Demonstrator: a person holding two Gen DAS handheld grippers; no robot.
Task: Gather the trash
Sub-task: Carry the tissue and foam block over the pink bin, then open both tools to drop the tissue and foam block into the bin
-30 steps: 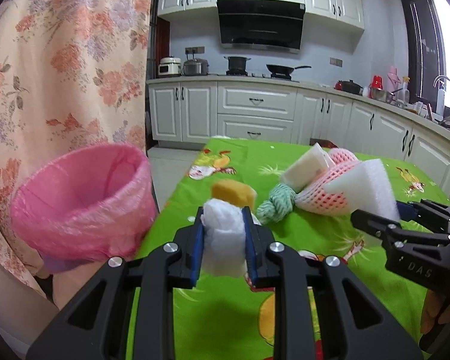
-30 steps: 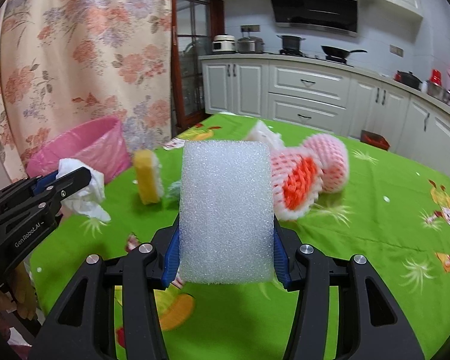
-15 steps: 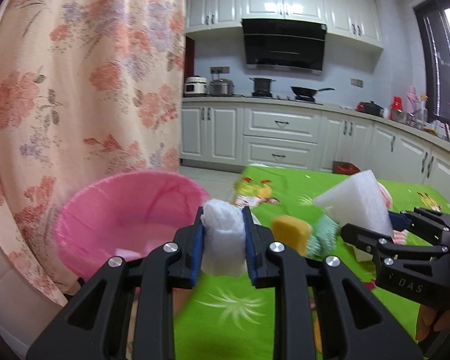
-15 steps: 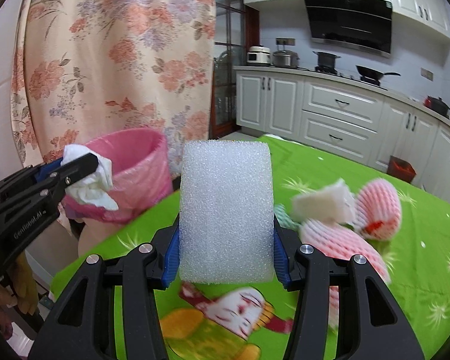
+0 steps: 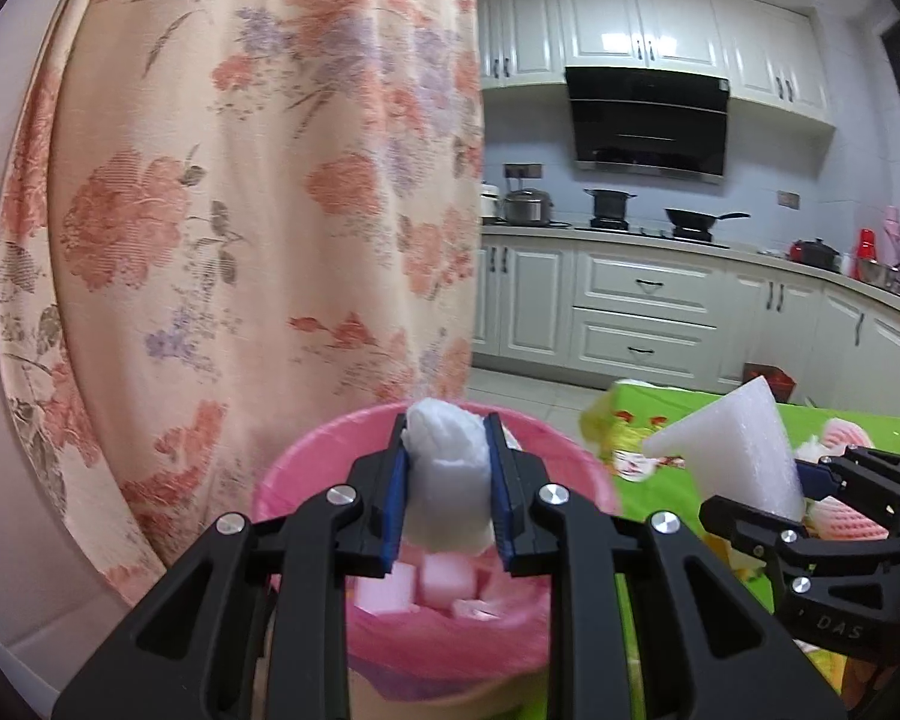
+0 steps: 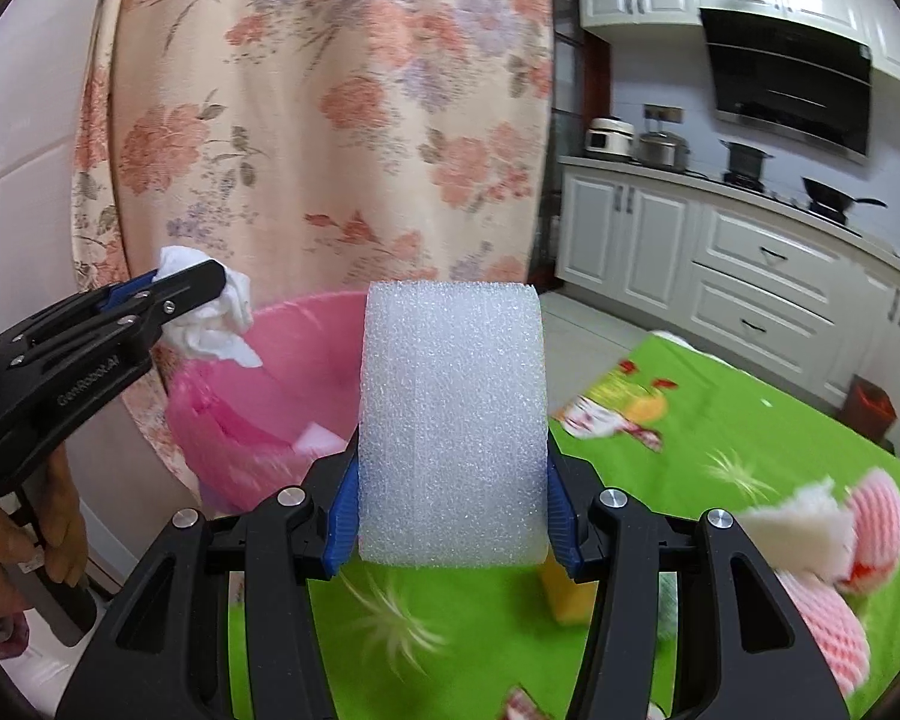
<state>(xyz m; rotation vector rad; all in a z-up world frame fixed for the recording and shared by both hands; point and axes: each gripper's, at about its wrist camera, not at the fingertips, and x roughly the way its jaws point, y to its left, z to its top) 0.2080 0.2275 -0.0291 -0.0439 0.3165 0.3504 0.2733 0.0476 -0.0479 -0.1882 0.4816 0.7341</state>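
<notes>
My left gripper [image 5: 447, 480] is shut on a crumpled white tissue [image 5: 447, 474] and hangs over the rim of the pink-lined bin [image 5: 306, 474], which holds several pale foam pieces. From the right wrist view the same left gripper [image 6: 192, 294] and tissue [image 6: 213, 324] sit above the bin [image 6: 282, 384]. My right gripper [image 6: 453, 498] is shut on a white foam block [image 6: 453, 420], held over the green table's edge beside the bin. In the left wrist view that foam block [image 5: 738, 450] shows at the right in the right gripper [image 5: 768, 498].
A floral curtain [image 5: 240, 210] hangs right behind the bin. On the green tablecloth [image 6: 720, 438] lie pink fruit-net sleeves [image 6: 828, 606], a white foam scrap [image 6: 804, 528] and a yellow sponge [image 6: 567, 600]. A hand [image 6: 24, 534] holds the left gripper's handle. Kitchen cabinets stand beyond.
Both grippers have swung left from over the table toward the bin, each keeping its load. The tissue now hangs over the bin's opening; the foam block is close beside it.
</notes>
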